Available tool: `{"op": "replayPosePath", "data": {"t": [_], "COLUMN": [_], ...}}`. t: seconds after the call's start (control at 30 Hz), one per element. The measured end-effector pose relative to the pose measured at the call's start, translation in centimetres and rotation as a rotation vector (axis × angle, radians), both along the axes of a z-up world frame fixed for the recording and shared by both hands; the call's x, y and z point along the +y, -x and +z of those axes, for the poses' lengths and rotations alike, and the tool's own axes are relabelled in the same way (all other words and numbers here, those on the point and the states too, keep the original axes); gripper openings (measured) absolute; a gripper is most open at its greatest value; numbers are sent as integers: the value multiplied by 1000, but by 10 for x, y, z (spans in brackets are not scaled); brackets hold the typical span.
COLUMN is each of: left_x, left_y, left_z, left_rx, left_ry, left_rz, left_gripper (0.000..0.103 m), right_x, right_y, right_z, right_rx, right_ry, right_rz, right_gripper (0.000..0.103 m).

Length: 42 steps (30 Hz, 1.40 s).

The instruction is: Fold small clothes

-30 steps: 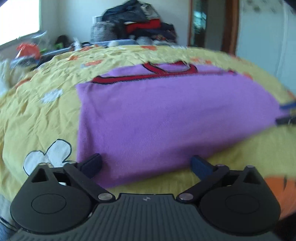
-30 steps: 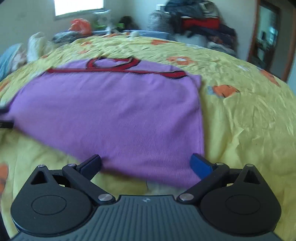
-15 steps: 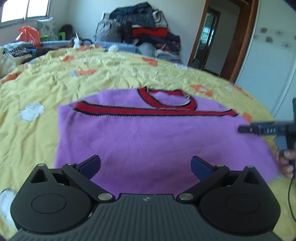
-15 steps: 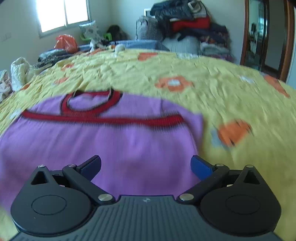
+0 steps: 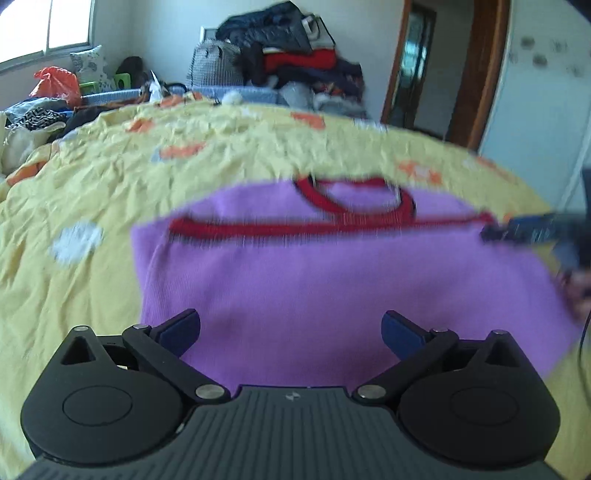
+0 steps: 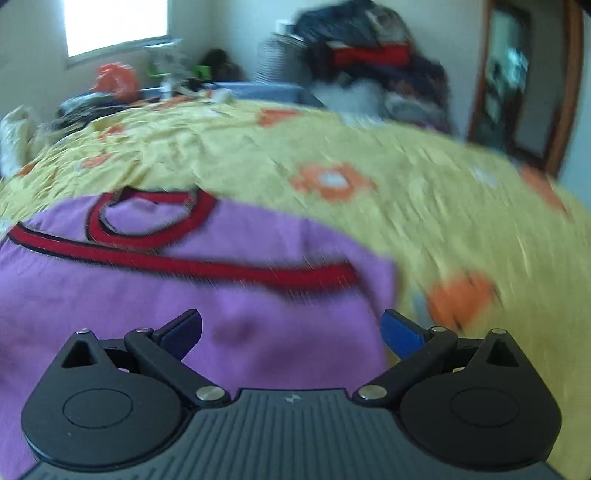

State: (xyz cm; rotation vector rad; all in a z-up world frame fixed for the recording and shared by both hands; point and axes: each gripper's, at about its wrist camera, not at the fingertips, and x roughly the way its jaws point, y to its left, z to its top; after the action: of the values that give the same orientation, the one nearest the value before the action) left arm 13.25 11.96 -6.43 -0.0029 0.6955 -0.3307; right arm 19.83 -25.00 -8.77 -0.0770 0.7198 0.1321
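A purple top (image 5: 332,280) with red trim (image 5: 295,227) is lying flat on a yellow bedspread (image 5: 74,177) printed with orange flowers, its neckline pointing toward the far side of the bed. The left gripper (image 5: 291,330) is hovering above the near part of the top with its jaws spread wide, gripping nothing; its blue fingertips (image 5: 181,328) are showing against the purple cloth. The right gripper (image 6: 291,330) is likewise standing wide apart and empty, hanging over the top's right edge (image 6: 384,295), with one fingertip over the cloth and the other (image 6: 400,330) over the bedspread just beside it. In the left wrist view the right gripper (image 5: 532,230) is appearing blurred at the top's far right corner. A pile of clothes (image 5: 291,55) is sitting against the far wall, near a wooden door frame (image 5: 476,66), and an orange bag (image 5: 59,83) is lying under a window (image 5: 33,26)
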Motion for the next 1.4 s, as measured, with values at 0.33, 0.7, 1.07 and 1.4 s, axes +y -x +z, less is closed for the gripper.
{"op": "replayPosePath", "data": {"t": [0.33,0.7,1.07,1.4], "left_x": [21,22,18,18], "left_y": [-97,-105,-103,-102], "left_z": [-30,-31,-33,-34], "left_rx": [49,79,41,40], "left_ry": [-11,-86,-111,-112], "left_rz": [117,153,194,197], "left_gripper": [103,103,103,103], "right_x": [-13,-29,-28,-27], "right_y": [-34,-35,-31,-17], "right_z": [-20,-21,-21,-15], "right_rx": [5,25,5,-9], "right_ry": [-13,-70,-41,-65], "right_rz": [-46,-133,-176,-195], "right_gripper": [103,103,103,103]}}
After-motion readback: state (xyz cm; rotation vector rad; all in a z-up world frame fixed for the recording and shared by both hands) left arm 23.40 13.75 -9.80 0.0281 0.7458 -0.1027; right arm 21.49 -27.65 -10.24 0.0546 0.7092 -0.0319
